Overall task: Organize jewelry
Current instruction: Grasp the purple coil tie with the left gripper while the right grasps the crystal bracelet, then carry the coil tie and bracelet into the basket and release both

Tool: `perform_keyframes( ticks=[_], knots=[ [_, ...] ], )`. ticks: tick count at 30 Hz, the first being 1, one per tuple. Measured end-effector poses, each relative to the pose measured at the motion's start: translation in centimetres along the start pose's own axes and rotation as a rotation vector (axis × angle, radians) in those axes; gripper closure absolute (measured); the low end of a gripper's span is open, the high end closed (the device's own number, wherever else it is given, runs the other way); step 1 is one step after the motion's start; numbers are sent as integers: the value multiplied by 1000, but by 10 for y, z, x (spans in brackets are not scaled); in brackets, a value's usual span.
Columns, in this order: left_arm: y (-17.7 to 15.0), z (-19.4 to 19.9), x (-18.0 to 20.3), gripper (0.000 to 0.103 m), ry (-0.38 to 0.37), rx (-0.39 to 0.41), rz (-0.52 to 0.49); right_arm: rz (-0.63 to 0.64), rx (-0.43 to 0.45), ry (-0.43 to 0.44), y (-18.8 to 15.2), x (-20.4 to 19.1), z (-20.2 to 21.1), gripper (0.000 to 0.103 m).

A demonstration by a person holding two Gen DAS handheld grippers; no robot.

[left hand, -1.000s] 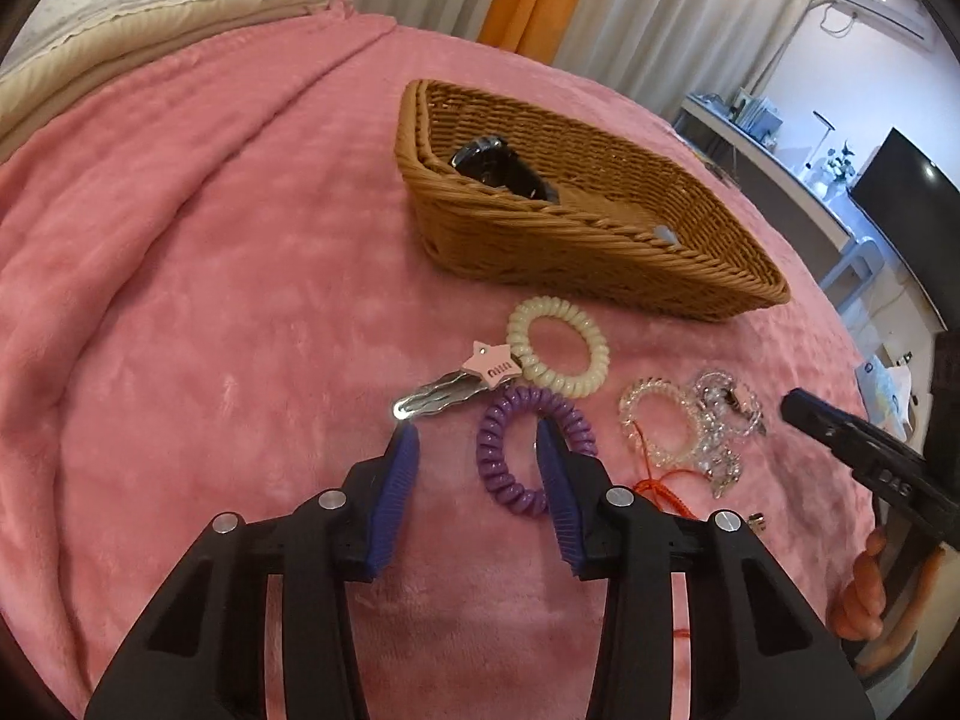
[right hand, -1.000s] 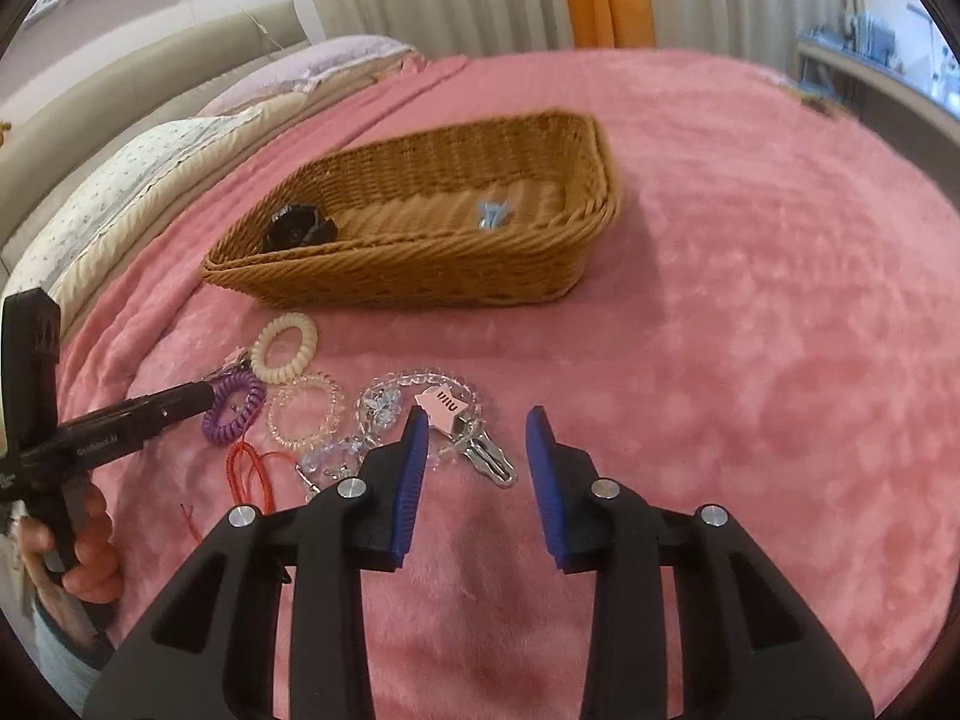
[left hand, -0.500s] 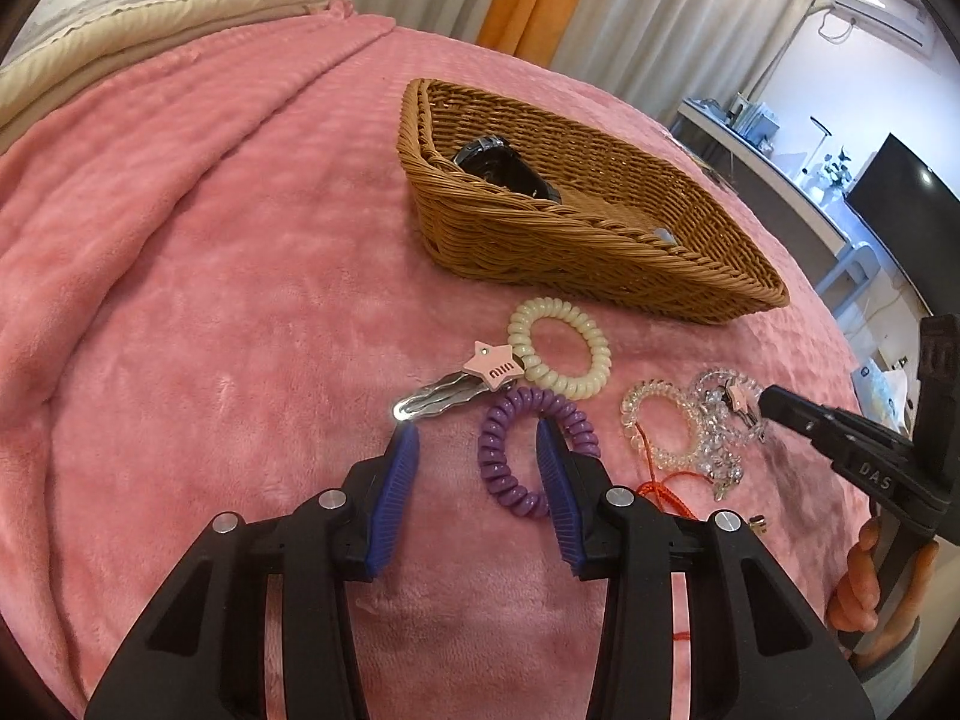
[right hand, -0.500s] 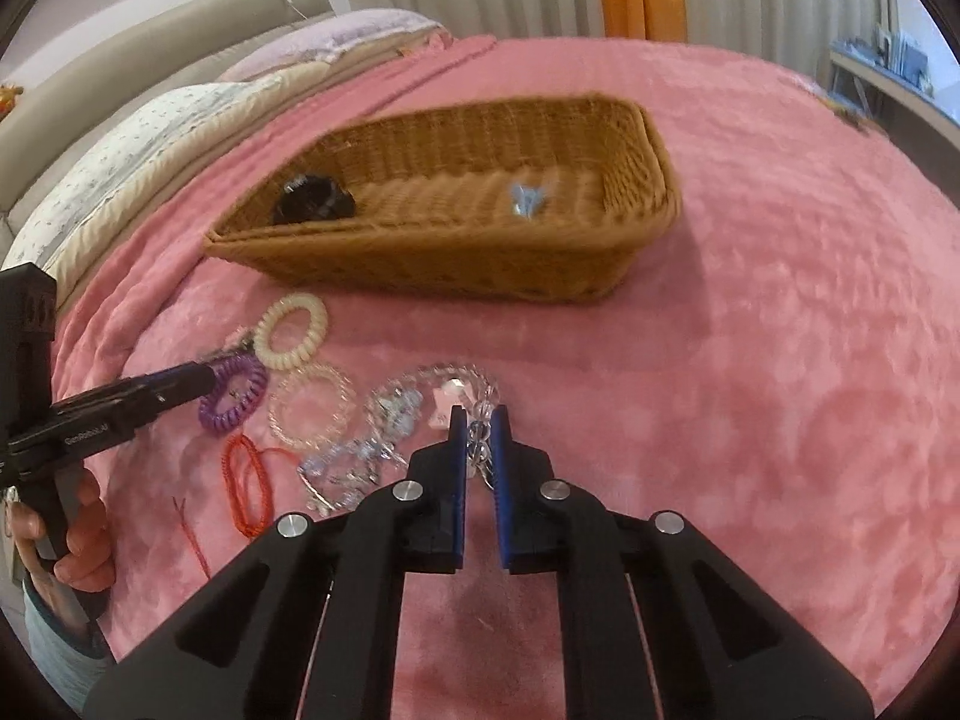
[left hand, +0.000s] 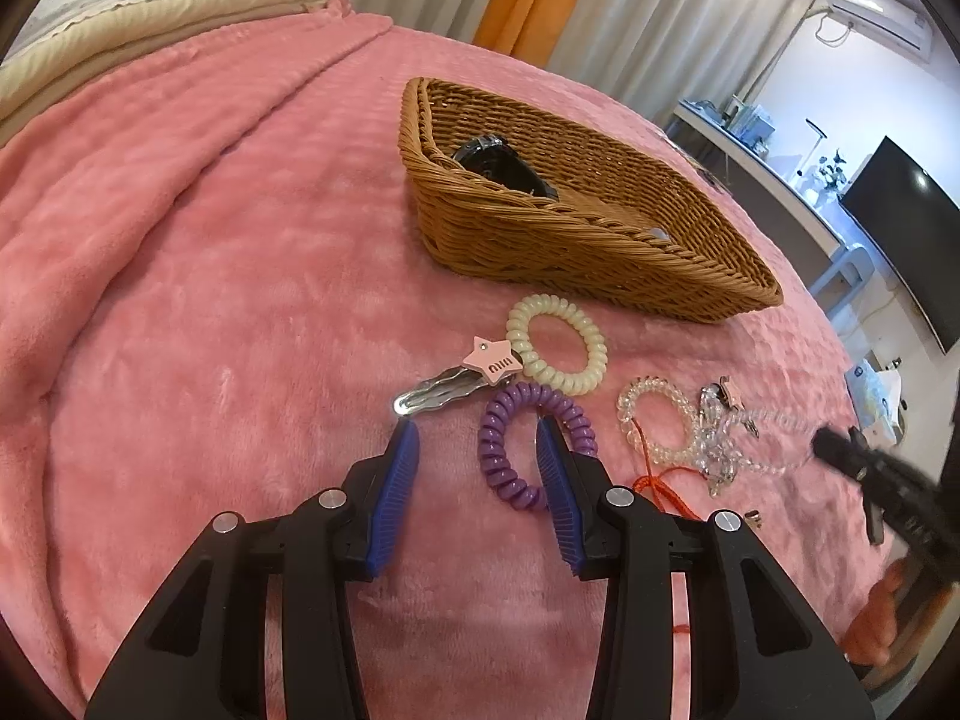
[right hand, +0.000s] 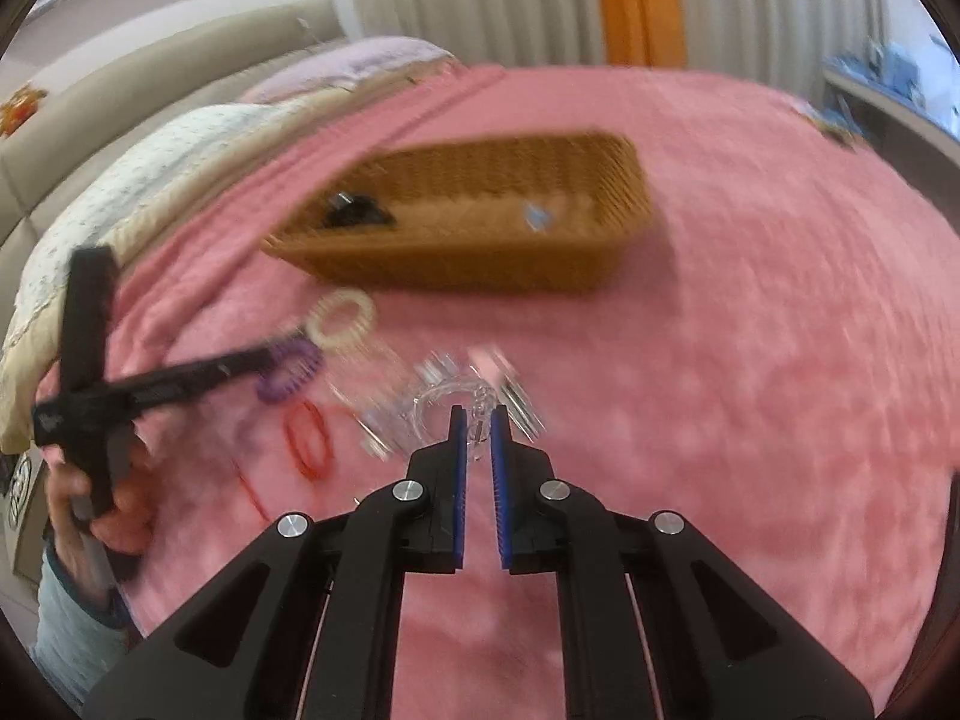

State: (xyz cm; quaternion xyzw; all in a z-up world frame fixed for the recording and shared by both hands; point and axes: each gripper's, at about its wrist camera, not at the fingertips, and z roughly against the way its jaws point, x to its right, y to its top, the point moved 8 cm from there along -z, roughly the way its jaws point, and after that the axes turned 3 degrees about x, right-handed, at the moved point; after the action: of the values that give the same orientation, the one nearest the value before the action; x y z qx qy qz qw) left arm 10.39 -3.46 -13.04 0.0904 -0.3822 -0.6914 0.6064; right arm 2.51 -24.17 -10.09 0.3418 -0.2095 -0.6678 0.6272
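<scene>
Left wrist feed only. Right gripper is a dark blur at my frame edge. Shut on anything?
Observer: Yes. The right gripper is shut, with part of the clear bead strand pinched between its pads. That view is motion-blurred.
Operator: The near wall of the basket blocks my view. Anything inside besides the black item?
Observer: One small pale blue piece, lying on the basket floor toward the right end in the right wrist view.
</scene>
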Motion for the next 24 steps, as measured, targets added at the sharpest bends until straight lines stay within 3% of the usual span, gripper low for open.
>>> perform_keyframes(
  ticks=[5,7,8,10,13,14,16,18,23,24],
  knots=[
    [1,1,-3,64,-39,-12,27,-12,-65,-1,-28,6,-4,96],
    [0,2,-6,64,-64,-15,50,-7,-67,1,-29,3,-2,91],
    [0,2,-7,64,-75,-15,63,-6,-55,-2,-28,3,0,79],
    [0,1,-8,64,-87,-16,78,-1,-12,-44,-23,8,8,40],
    [-1,1,-4,62,-66,-14,56,9,-1,-41,-17,8,10,41],
    [-2,0,-2,62,-49,-13,41,2,-5,-43,-14,9,8,44],
    [-3,-2,3,62,-2,-10,-1,-3,-33,-51,-12,10,-1,60],
    [-4,-3,7,61,39,-9,-38,4,-74,-94,-12,14,-17,68],
    [-5,-7,13,60,119,-10,-100,69,-77,-157,-10,7,-34,73],
    [-5,-7,14,60,132,-10,-111,84,-79,-159,-10,4,-36,80]
  ],
)
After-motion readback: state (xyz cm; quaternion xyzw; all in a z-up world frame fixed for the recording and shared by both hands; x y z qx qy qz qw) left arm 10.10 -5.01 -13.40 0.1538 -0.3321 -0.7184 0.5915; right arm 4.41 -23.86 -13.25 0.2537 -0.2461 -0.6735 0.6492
